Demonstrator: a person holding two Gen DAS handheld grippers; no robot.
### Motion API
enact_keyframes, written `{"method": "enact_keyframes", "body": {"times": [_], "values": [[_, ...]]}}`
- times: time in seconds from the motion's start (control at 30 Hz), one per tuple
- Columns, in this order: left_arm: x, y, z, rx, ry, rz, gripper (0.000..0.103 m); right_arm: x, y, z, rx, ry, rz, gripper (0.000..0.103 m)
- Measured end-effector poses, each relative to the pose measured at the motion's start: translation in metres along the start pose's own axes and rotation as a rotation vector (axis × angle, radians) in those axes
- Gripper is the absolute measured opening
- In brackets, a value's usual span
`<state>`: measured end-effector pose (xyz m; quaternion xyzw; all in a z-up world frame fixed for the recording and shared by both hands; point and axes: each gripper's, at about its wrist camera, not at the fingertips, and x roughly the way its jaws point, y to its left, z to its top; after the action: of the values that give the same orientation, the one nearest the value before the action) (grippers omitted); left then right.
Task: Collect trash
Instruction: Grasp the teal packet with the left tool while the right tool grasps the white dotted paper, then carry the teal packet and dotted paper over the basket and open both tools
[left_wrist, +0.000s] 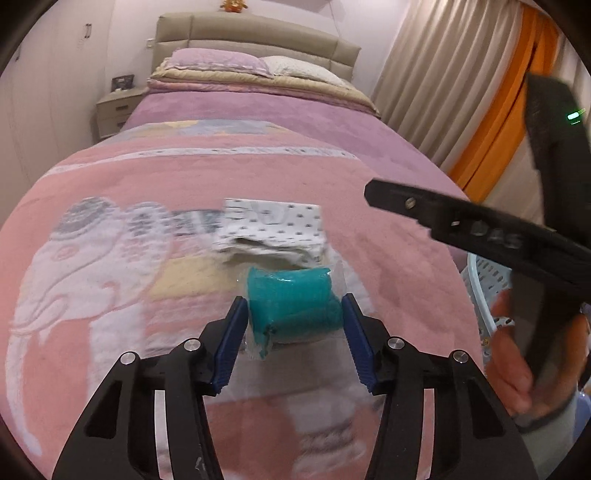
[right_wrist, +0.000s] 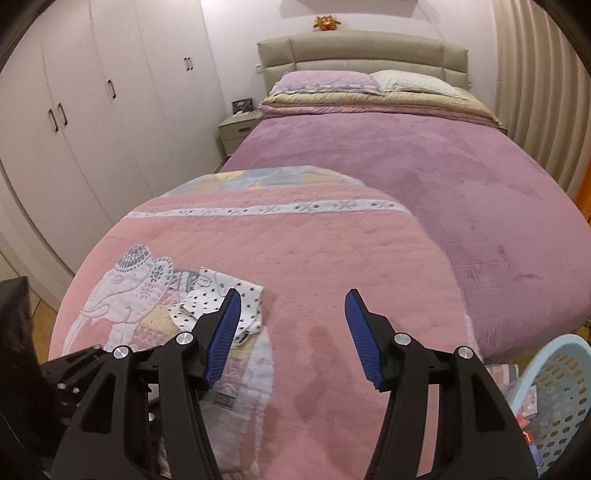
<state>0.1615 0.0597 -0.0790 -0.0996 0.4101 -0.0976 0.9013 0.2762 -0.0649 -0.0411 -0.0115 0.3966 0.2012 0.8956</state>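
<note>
A teal roll in clear plastic wrap (left_wrist: 291, 302) lies on the pink elephant blanket (left_wrist: 110, 206) at the foot of the bed. My left gripper (left_wrist: 293, 310) has its blue pads against both sides of the roll, shut on it. Just behind it lies a crumpled white cloth with dark dots (left_wrist: 273, 229), which the right wrist view shows as the white dotted cloth (right_wrist: 218, 295) partly behind the left finger. My right gripper (right_wrist: 291, 314) hovers open over bare blanket with nothing between its fingers. One of its fingers (left_wrist: 406, 206) reaches in from the right, held by a hand (left_wrist: 513, 369).
A light blue perforated basket (right_wrist: 554, 376) with some items inside stands off the bed's right corner, also seen as the basket (left_wrist: 487, 273). Pillows (right_wrist: 332, 81) and a headboard lie at the far end. White wardrobes (right_wrist: 92, 110) and a nightstand (right_wrist: 236, 129) stand on the left, curtains on the right.
</note>
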Motion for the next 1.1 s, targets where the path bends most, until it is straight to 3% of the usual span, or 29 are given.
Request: {"method": "enact_keyframes", "body": {"times": [0.37,0.43,0.47,0.5,0.53,0.63,0.93,0.97,1.0,1.07,1.1], "values": [[-0.035,0.075,-0.004,-0.144,-0.064,0.079,0.05,0.079,0.015,0.015,0.017,0.146,0.115,0.055],[-0.038,0.084,-0.003,-0.158,-0.068,0.087,0.05,0.077,0.024,0.014,-0.024,0.139,0.11,0.051],[-0.039,0.088,-0.002,-0.163,-0.07,0.09,0.05,0.077,0.03,0.013,-0.048,0.147,0.118,0.044],[-0.04,0.091,-0.002,-0.167,-0.071,0.092,0.05,0.077,0.034,0.011,-0.06,0.158,0.123,0.029],[-0.04,0.093,-0.001,-0.172,-0.073,0.091,0.05,0.077,0.036,0.009,-0.072,0.171,0.124,0.023],[-0.042,0.098,-0.001,-0.181,-0.079,0.086,0.05,0.066,0.046,-0.005,-0.104,0.167,0.104,0.02],[-0.045,0.108,-0.004,-0.205,-0.087,0.082,0.05,0.033,0.072,-0.036,-0.103,0.15,0.177,0.021],[-0.046,0.107,-0.004,-0.201,-0.087,0.079,0.05,0.032,0.074,-0.035,-0.111,0.142,0.186,0.027],[-0.046,0.106,-0.004,-0.196,-0.088,0.078,0.05,0.032,0.076,-0.034,-0.117,0.133,0.162,0.049],[-0.048,0.105,-0.005,-0.19,-0.092,0.077,0.05,0.035,0.082,-0.033,-0.128,0.115,0.121,0.082],[-0.049,0.105,-0.005,-0.19,-0.094,0.076,0.05,0.038,0.084,-0.032,-0.137,0.117,0.119,0.082]]}}
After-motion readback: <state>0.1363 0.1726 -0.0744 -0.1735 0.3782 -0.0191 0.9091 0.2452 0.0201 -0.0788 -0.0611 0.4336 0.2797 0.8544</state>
